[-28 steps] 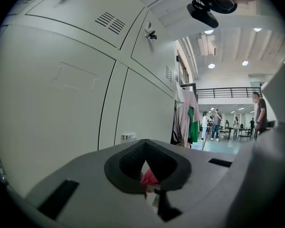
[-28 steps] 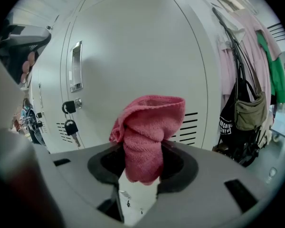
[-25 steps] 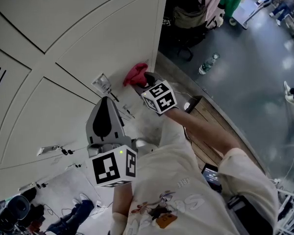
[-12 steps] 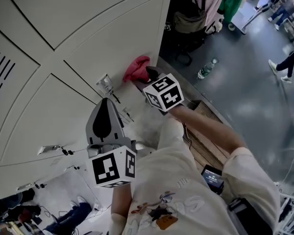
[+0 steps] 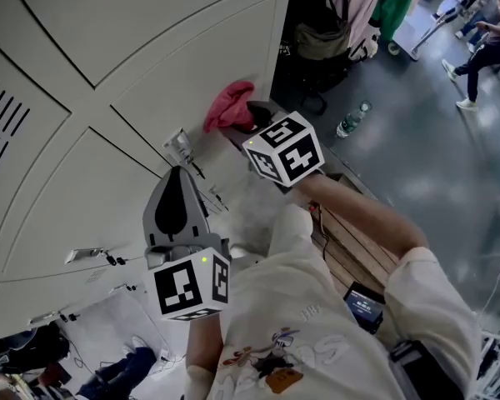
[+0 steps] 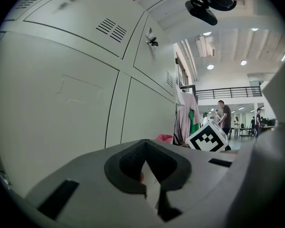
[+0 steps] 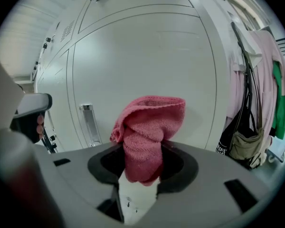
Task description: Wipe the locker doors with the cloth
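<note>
A pink cloth (image 5: 227,107) (image 7: 149,127) rests against a pale grey locker door (image 5: 192,65) (image 7: 147,56), bunched up and standing out of my right gripper (image 5: 248,117) (image 7: 141,167), which is shut on it. The door's metal handle (image 5: 177,144) (image 7: 89,125) is just left of the cloth. My left gripper (image 5: 177,182) (image 6: 147,184) is lower down in front of the lockers (image 6: 61,94), jaws together with nothing held, pointing at the doors and apart from the cloth.
Clothes on hangers (image 7: 259,70) and a bag (image 7: 247,146) hang right of the last locker. A water bottle (image 5: 352,117) lies on the grey floor. A wooden platform (image 5: 350,219) runs beside the person's arm. Clutter (image 5: 125,365) lies at the bottom left.
My right gripper has carried the cloth a little further up along the locker door, away from the handle. The left gripper has stayed where it was.
</note>
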{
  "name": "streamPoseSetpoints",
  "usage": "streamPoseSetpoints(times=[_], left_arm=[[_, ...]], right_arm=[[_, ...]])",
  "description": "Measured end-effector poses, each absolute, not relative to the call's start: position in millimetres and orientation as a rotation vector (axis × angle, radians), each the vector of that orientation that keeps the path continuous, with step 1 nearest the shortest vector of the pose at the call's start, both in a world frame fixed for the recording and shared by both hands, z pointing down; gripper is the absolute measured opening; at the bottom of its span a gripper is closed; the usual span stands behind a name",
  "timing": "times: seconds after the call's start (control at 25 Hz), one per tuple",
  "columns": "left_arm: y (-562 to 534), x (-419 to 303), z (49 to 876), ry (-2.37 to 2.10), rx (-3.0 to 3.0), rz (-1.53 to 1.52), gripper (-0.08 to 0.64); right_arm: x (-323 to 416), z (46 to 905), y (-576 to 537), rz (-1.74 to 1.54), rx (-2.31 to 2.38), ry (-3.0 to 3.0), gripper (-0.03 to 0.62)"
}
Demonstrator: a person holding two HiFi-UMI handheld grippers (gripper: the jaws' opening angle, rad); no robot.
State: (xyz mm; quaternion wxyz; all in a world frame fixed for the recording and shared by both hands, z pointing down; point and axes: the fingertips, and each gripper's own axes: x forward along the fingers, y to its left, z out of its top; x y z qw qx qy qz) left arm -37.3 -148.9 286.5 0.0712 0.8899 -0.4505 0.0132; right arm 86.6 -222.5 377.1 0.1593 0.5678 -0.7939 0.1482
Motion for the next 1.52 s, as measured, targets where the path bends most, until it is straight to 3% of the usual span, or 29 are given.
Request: streamPoseSetpoints(times=[0.76,1.52], left_arm=[[-152,-36,276,-1.358,2.690,0.020,0.006],[-156,-49,281,-1.364,2.658,-0.004,0.006]], right_arm=[[84,260,-221,0.241,1.565,-2.345,0.173],[87,226,-223,0.211,1.620,-2.301,0.175]])
